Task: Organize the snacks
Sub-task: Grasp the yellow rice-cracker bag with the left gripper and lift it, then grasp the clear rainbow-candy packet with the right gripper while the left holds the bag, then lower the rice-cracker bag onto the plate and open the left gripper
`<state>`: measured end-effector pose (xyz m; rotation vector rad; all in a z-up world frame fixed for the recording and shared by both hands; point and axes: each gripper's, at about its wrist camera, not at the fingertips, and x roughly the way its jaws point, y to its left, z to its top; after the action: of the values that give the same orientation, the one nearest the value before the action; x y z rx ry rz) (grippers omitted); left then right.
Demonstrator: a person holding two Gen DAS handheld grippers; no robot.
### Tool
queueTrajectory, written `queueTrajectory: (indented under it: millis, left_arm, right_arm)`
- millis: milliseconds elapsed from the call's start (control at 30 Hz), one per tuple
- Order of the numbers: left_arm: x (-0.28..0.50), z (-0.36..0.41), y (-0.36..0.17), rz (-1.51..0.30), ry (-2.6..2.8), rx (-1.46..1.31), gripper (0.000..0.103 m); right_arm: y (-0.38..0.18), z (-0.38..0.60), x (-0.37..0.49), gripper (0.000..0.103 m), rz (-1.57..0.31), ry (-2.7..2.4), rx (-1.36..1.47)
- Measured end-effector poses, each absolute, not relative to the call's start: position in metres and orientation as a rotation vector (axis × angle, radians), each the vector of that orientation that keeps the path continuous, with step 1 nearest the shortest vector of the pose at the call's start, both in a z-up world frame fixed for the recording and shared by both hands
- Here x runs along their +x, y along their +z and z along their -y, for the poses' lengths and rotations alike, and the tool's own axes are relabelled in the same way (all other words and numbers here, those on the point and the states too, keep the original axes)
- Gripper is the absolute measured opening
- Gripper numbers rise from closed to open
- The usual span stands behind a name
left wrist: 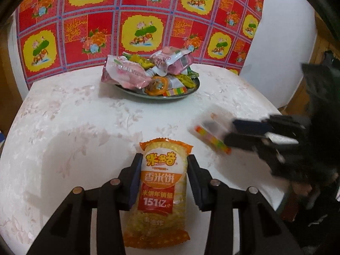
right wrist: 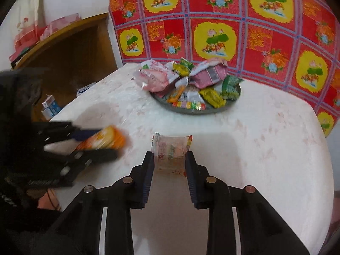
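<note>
On the table (left wrist: 63, 127), both grippers' jaws (left (left wrist: 163, 163), right (right wrist: 170, 159)) clamp snack packets.

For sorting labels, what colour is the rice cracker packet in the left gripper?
Orange and yellow with a red band, on the rice cracker packet; clearest in the left wrist view.

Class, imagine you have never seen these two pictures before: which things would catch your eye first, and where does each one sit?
First, the loud red and yellow flowered cloth hanging behind the white table. Next, the dark plate near the table's far edge, heaped with wrapped snacks. Closest, the left gripper is closed on an orange rice cracker packet, and the right gripper clamps a small clear candy pack.
</note>
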<state>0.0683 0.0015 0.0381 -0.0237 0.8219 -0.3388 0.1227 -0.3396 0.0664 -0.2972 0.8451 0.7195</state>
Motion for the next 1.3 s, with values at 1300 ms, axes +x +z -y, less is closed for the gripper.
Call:
queueTrajectory:
  millis: [1300]
  left_arm:
    - [0.069,0.025,0.11,-0.516,-0.259,0.228,0.037]
  right_arm:
    - [0.055,0.36,0.118,0.037,-0.83,0.768,-0.126]
